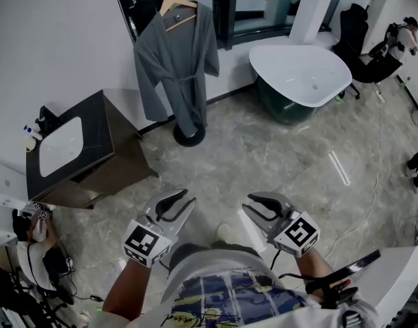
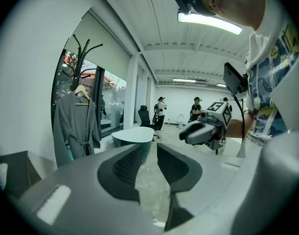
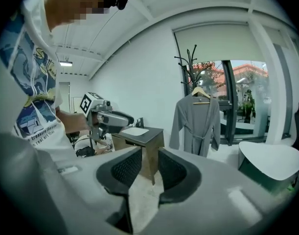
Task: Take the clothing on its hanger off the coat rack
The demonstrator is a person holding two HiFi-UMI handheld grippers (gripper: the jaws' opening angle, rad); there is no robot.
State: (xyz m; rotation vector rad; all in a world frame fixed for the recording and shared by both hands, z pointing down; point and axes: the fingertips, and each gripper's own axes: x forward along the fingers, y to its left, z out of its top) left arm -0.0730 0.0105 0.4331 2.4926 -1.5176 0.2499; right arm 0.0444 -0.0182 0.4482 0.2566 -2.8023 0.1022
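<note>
A grey bathrobe [image 1: 178, 67] hangs on a wooden hanger [image 1: 176, 5] from a black coat rack, whose round base [image 1: 189, 137] stands by the window wall. Both grippers are held low in front of the person, a few steps from the rack. The left gripper [image 1: 180, 207] and the right gripper [image 1: 256, 210] are open with nothing between their fingers. In the left gripper view the robe [image 2: 73, 126] hangs far left beyond the left gripper [image 2: 148, 153]. In the right gripper view the robe [image 3: 195, 124] hangs beyond the right gripper [image 3: 149, 163], to the right.
A dark vanity with a white sink [image 1: 68, 149] stands left of the rack. A white bathtub [image 1: 301, 74] sits to its right. Black chairs [image 1: 359, 39] and people stand at the far right. A cable [image 1: 373, 183] runs over the marble floor.
</note>
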